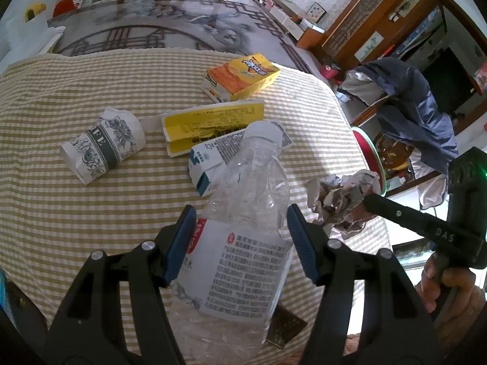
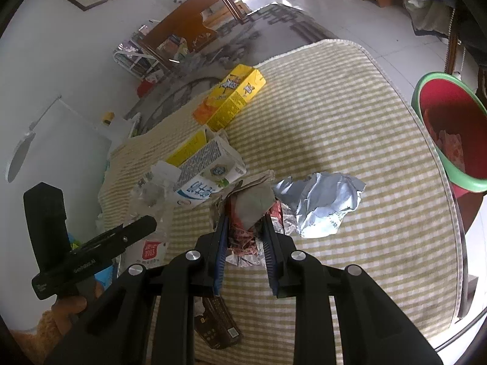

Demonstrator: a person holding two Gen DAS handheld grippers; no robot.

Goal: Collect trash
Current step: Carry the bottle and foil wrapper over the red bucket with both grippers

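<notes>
Crushed bottle between left tongs, milk carton just beyond.

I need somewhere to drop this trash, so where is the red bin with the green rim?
The red bin sits off the right edge of the striped cloth in the right wrist view, beyond the crumpled silver wrapper.

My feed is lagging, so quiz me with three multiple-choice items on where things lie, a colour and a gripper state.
1. Where is the red basin?
A. beyond the table's right edge
B. on the cloth
C. under the bottle

2. What colour is the plastic bottle's cap?
A. blue
B. white
C. red

3. What does the right hand-held gripper clamp?
A. yellow carton
B. nothing
C. crumpled wrapper

Key: 1 A, the basin sits off the table edge; 2 B, the cap shows white; 3 C, the pads pinch the wrapper.
</notes>
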